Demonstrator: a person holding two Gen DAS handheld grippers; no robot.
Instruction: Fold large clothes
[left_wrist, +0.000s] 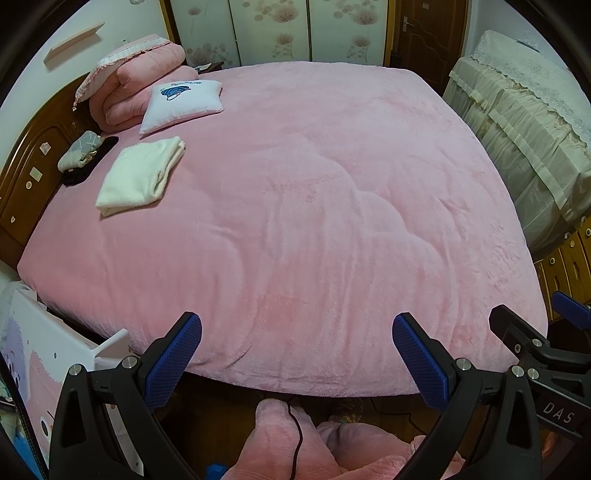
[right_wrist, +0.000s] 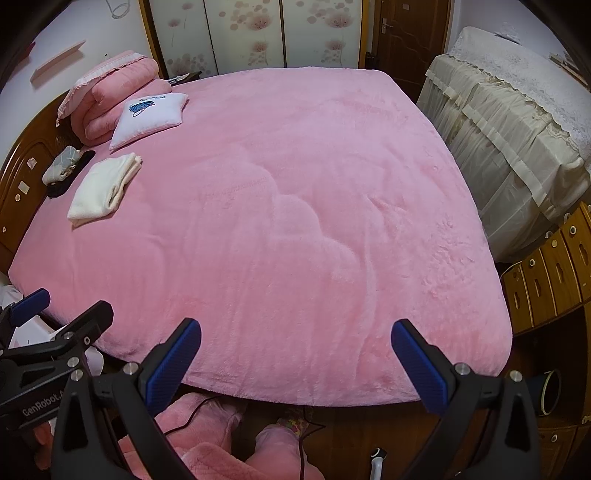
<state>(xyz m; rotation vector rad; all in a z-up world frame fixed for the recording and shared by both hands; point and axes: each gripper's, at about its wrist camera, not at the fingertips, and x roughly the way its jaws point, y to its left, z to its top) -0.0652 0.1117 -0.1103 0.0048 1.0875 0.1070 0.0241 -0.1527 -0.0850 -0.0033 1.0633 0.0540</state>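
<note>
I hold my left claw (left_wrist: 296, 350) and right claw (right_wrist: 296, 356) spread, empty, above the pink plush bed's (left_wrist: 314, 192) near edge; the folded cream fleece garment (left_wrist: 142, 175) lies far left, leaving room.

Pink blanket (left_wrist: 314, 184), cream folded towel (left_wrist: 142, 175), white pillow (left_wrist: 183, 105) with blue print.
</note>
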